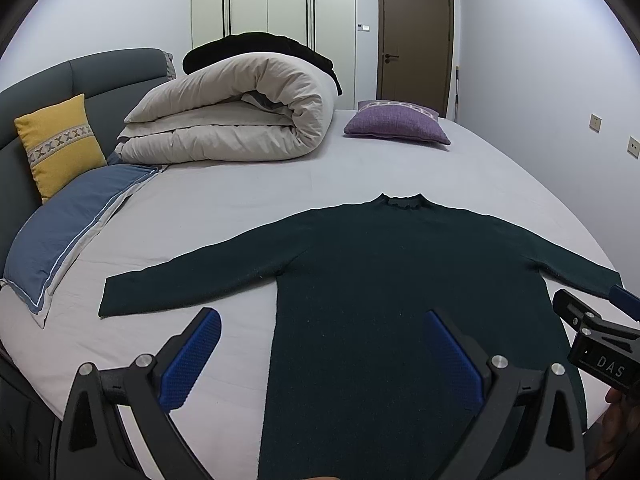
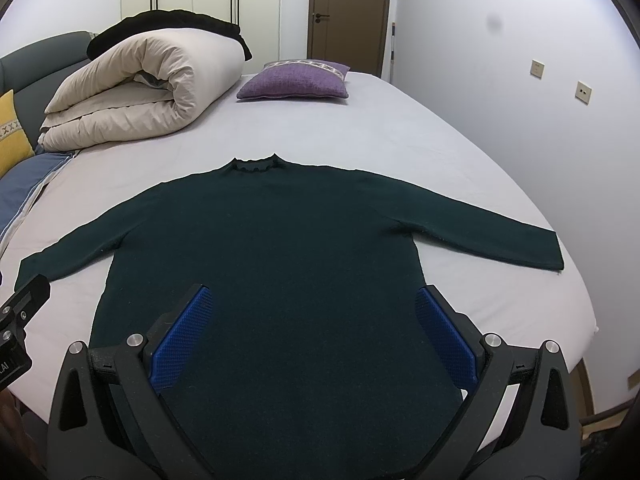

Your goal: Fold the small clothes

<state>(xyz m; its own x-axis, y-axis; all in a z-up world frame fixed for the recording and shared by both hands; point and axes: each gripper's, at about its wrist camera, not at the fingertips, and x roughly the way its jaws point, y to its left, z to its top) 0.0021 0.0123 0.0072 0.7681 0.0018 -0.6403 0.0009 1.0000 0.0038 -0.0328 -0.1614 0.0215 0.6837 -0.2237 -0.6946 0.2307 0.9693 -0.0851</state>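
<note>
While both arms hover low, the dark green sweater point(image 2: 280, 248) lies flat on the bed point(image 2: 400, 128), collar toward 12 o'clock; left hand-held gripper point(image 1: 322, 356) and right hand-held gripper point(image 2: 314, 332) gape wide, empty.

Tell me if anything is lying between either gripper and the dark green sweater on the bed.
Nothing visible does. The sweater lies flat and uncovered, with the open left gripper and open right gripper directly above its lower body.

Home bedroom: a made bed point(image 2: 380, 128) with padded headboard point(image 1: 80, 76), rolled duvet point(image 1: 240, 120), yellow cushion point(image 1: 60, 144) and purple cushion point(image 2: 294, 84), backed by tall wardrobe doors point(image 1: 268, 0) and a brown door point(image 1: 416, 40)
</note>
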